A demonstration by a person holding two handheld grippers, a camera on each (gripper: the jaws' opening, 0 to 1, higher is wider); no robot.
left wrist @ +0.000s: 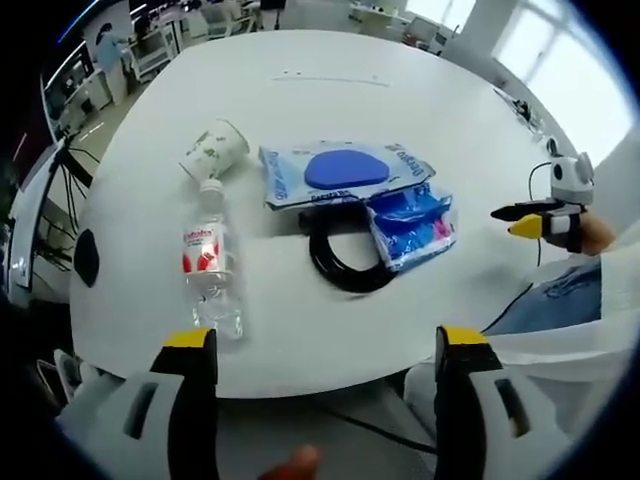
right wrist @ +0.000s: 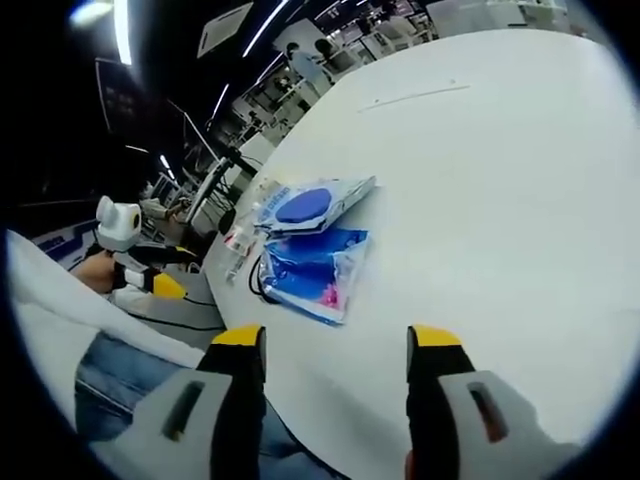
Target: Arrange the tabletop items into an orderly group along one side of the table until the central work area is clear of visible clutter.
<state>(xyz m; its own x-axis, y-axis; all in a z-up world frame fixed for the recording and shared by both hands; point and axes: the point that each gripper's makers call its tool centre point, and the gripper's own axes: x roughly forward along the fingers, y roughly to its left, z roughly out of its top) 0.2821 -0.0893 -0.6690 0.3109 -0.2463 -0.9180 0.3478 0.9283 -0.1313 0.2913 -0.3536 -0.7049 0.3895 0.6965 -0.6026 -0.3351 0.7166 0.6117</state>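
In the left gripper view, the left gripper (left wrist: pixel 325 350) hangs over the near edge of the white table (left wrist: pixel 330 90) with its jaws apart and nothing between them. Taking the black cable coil (left wrist: pixel 340 262) as the landmark: the wet-wipes pack with the blue lid (left wrist: pixel 343 171) lies touching it on the far side, the blue packet (left wrist: pixel 415 225) overlaps its right side, the water bottle (left wrist: pixel 210 268) lies on its side well to its left, and the tipped paper cup (left wrist: pixel 213 150) sits beyond the bottle's cap. The right gripper (left wrist: pixel 545 222) hovers off the table edge, right of the coil. In the right gripper view, the right gripper (right wrist: pixel 335 345) is also wide open and empty; the wipes pack (right wrist: pixel 305 206) and blue packet (right wrist: pixel 312 272) sit near the table's left edge, and the left gripper (right wrist: pixel 160 283) shows beside them. Nothing looks grasped yet, so I judge the sorting is at its start; the next move probably calls for closing on one loose item, perhaps the bottle, and setting it beside the coil cluster. The tabletop is smooth, white and rounded; around it lies a bright office with desks and windows.
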